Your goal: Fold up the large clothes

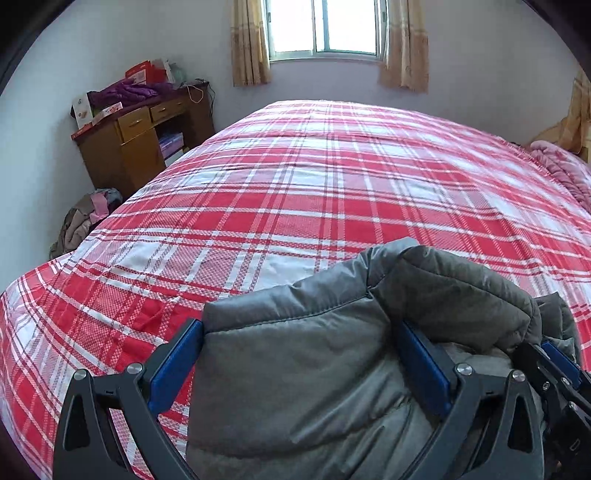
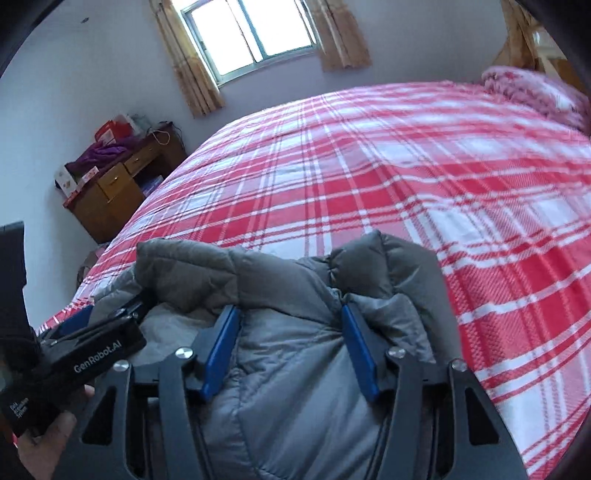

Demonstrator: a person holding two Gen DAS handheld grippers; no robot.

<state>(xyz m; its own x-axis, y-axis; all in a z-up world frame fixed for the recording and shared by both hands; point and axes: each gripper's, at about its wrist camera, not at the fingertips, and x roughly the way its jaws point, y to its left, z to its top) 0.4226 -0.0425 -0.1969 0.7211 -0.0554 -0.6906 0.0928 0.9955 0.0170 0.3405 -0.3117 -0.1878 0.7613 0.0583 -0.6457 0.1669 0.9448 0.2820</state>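
A grey padded jacket [image 1: 303, 354] is bunched up at the near edge of the bed, and it also shows in the right wrist view [image 2: 288, 354]. My left gripper [image 1: 301, 332] has its blue pads wide apart with a thick fold of the jacket between them. My right gripper [image 2: 290, 314] also holds a thick fold of the jacket between its blue pads. The left gripper shows at the lower left of the right wrist view [image 2: 92, 347], close beside the right one. Both hold the jacket above the bed.
A red and white plaid bedspread [image 1: 332, 192] covers the large bed. A wooden desk [image 1: 136, 144] with clothes and boxes stands at the far left wall. A clothes pile [image 1: 85, 218] lies on the floor. A pink blanket [image 1: 561, 166] lies at the right. A curtained window [image 1: 325, 26] is behind.
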